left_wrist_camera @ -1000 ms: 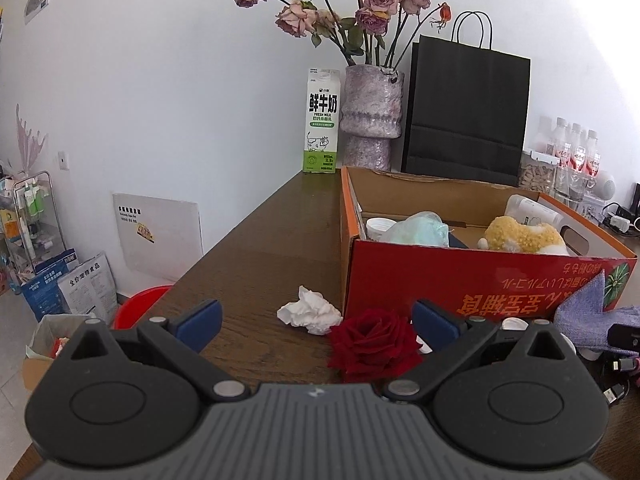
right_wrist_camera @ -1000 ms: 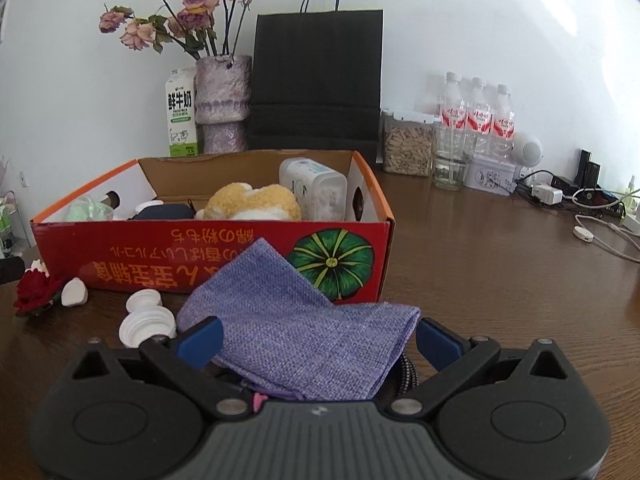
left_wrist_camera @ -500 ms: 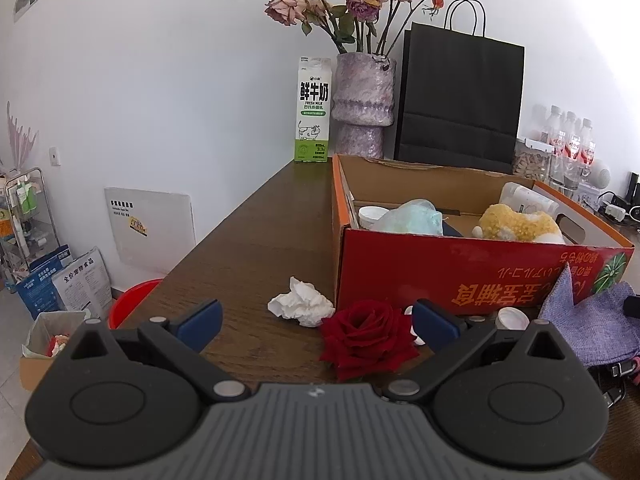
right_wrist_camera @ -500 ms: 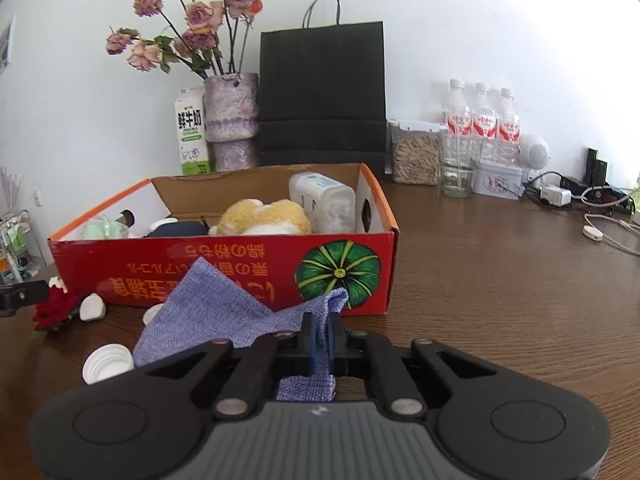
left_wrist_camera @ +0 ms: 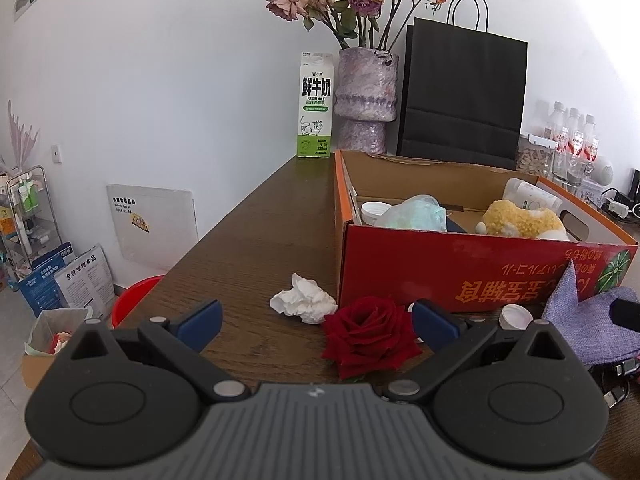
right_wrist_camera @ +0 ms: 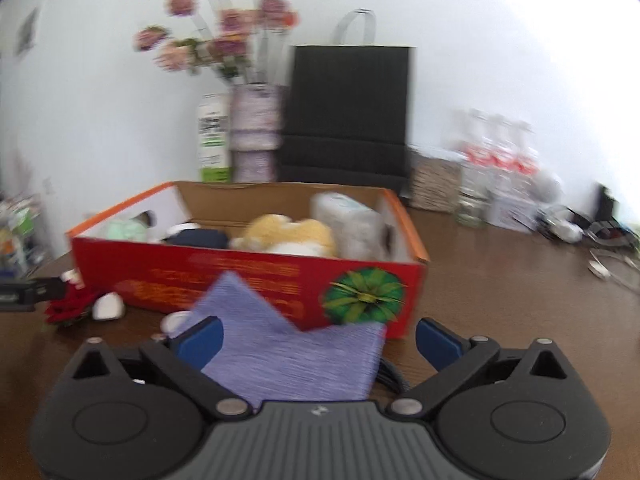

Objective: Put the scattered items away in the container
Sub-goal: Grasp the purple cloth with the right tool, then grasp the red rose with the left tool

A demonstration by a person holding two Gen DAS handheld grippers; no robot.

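Observation:
A red cardboard box (left_wrist_camera: 460,272) stands on the brown table and holds a yellow plush (left_wrist_camera: 520,218), a pale bag and a white jar. My left gripper (left_wrist_camera: 316,320) is open, with a red rose (left_wrist_camera: 370,336) lying between its fingers. A crumpled tissue (left_wrist_camera: 302,300) lies just beyond it. My right gripper (right_wrist_camera: 318,338) is open, and a purple cloth (right_wrist_camera: 292,356) lies between its fingers in front of the box (right_wrist_camera: 248,280). The right wrist view is blurred. White caps (right_wrist_camera: 108,306) lie by the box.
A milk carton (left_wrist_camera: 316,106), a vase of dried roses (left_wrist_camera: 366,100) and a black paper bag (left_wrist_camera: 464,92) stand behind the box. Bottles and a jar (right_wrist_camera: 496,172) and cables (right_wrist_camera: 600,240) are at the right. The table's left edge drops to a red bin (left_wrist_camera: 136,292).
My right gripper shut on the purple cloth half a second ago and stands open again now, with the cloth still between its fingers. My left gripper rose slightly; the rose stays between its fingers.

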